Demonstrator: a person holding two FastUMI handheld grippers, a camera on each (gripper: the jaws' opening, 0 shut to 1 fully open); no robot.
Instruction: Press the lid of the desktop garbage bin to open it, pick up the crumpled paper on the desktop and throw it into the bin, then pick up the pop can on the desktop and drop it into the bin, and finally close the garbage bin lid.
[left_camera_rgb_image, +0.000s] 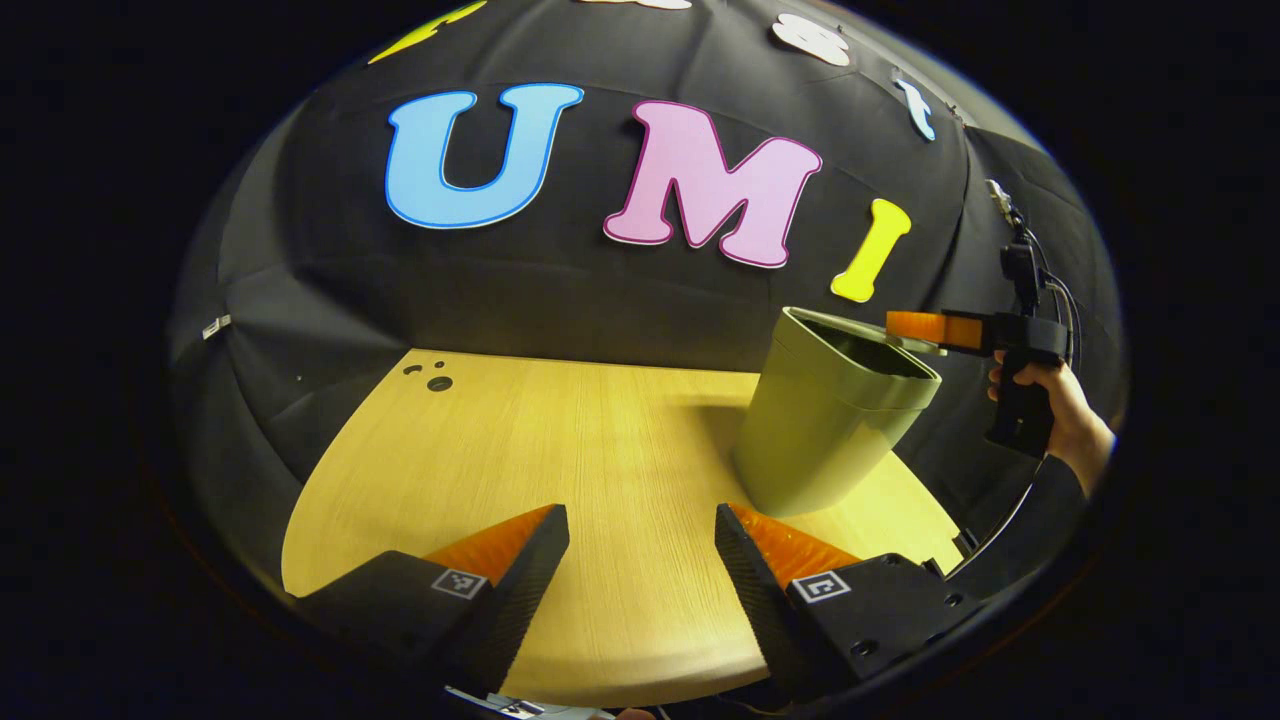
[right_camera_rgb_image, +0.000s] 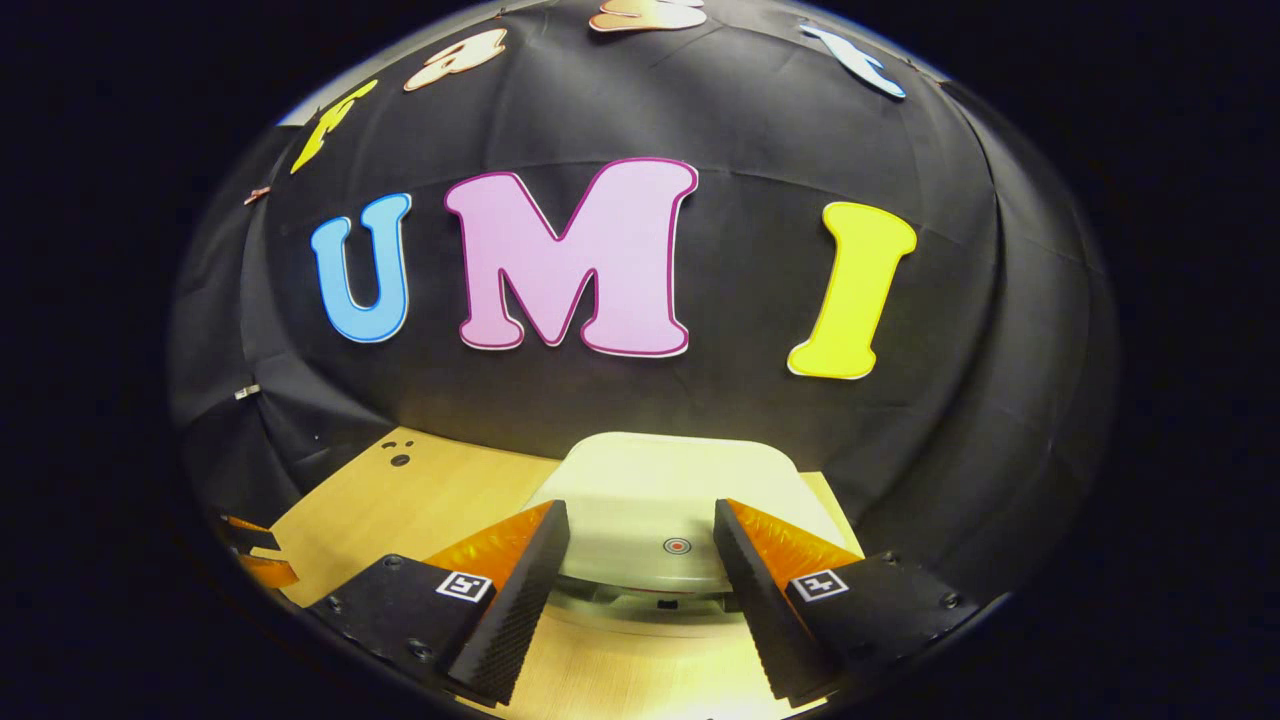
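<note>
The olive-green garbage bin (left_camera_rgb_image: 825, 435) stands on the right part of the wooden table (left_camera_rgb_image: 560, 440). Its pale lid (right_camera_rgb_image: 660, 490) bears a small red ring mark (right_camera_rgb_image: 677, 546), and in the left gripper view a dark gap shows under the lid (left_camera_rgb_image: 905, 340). In that view my right gripper (left_camera_rgb_image: 900, 326), held by a hand (left_camera_rgb_image: 1060, 410), reaches over the bin's far rim at lid height. In the right gripper view, my right gripper (right_camera_rgb_image: 640, 550) is open just above the lid, its fingers on either side of the ring mark. My left gripper (left_camera_rgb_image: 640, 540) hangs open over the table's near edge, holding nothing.
A few small dark holes (left_camera_rgb_image: 435, 378) mark the table's far left corner. The black cloth wall (left_camera_rgb_image: 600, 290) closes in behind the table and bin. A cable (left_camera_rgb_image: 1000, 525) runs down from the right hand. My left gripper's fingertips (right_camera_rgb_image: 262, 570) peek in at the lower left.
</note>
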